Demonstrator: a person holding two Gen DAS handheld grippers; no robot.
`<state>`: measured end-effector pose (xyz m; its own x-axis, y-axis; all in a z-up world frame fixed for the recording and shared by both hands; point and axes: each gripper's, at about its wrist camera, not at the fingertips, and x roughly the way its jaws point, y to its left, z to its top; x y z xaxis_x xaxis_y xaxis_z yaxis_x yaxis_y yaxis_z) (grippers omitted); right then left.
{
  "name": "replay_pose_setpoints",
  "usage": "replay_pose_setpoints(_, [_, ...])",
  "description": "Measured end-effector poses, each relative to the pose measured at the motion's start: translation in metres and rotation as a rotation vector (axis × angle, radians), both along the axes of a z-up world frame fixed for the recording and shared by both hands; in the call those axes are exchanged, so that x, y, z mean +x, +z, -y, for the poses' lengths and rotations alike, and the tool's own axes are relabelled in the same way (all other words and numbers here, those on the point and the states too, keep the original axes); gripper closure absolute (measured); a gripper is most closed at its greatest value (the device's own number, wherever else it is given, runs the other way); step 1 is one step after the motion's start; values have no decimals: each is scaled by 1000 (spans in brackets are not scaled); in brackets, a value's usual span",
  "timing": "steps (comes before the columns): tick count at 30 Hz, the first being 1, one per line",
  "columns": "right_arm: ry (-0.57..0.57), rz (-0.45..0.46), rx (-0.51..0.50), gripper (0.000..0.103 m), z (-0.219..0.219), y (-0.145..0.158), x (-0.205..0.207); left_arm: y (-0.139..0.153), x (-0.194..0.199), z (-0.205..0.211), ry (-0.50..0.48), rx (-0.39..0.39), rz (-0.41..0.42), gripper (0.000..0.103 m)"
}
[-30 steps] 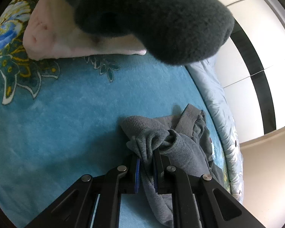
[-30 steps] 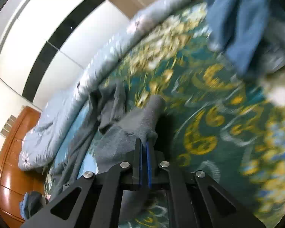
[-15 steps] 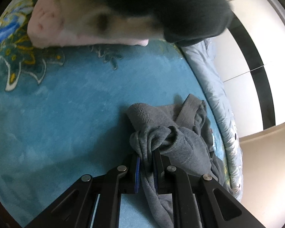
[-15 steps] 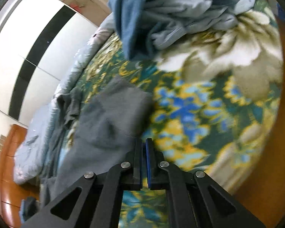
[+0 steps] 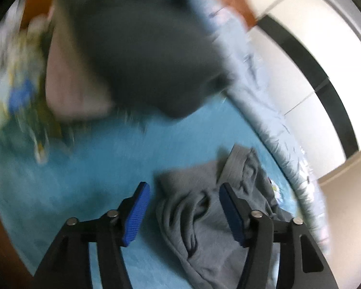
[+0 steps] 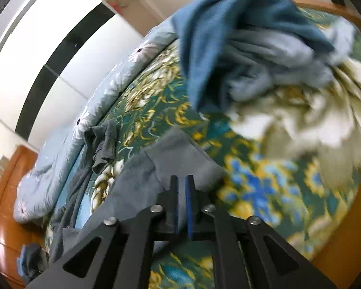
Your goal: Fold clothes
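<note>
On the bed (image 5: 84,168), a grey garment (image 5: 204,216) lies bunched between the spread, released left gripper (image 5: 184,210) fingers; its other end (image 6: 175,159) is pinched by the clenched right gripper (image 6: 181,202), likely kept taut for flattening.

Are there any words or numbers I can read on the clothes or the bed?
No readable text in either view.
Grey garment: no words or label visible.
Blue clothes pile: plain, blurred, no print.
Bedspread: only flower patterns.
A small colourful patch beside the grey garment is too blurred to read.
</note>
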<state>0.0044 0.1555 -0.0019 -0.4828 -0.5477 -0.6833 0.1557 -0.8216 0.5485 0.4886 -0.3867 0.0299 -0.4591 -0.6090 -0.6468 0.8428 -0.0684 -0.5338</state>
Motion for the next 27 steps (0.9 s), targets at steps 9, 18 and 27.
replay_pose_setpoints(9, [125, -43, 213, 60, 44, -5, -58, 36, -89, -21, -320, -148, 83, 18])
replay_pose_setpoints(18, [208, -59, 276, 60, 67, -12, -64, 27, -175, -15, -456, -129, 173, 18])
replay_pose_setpoints(27, [209, -107, 293, 96, 62, 3, -54, -1, -161, 0, -426, -14, 159, 18])
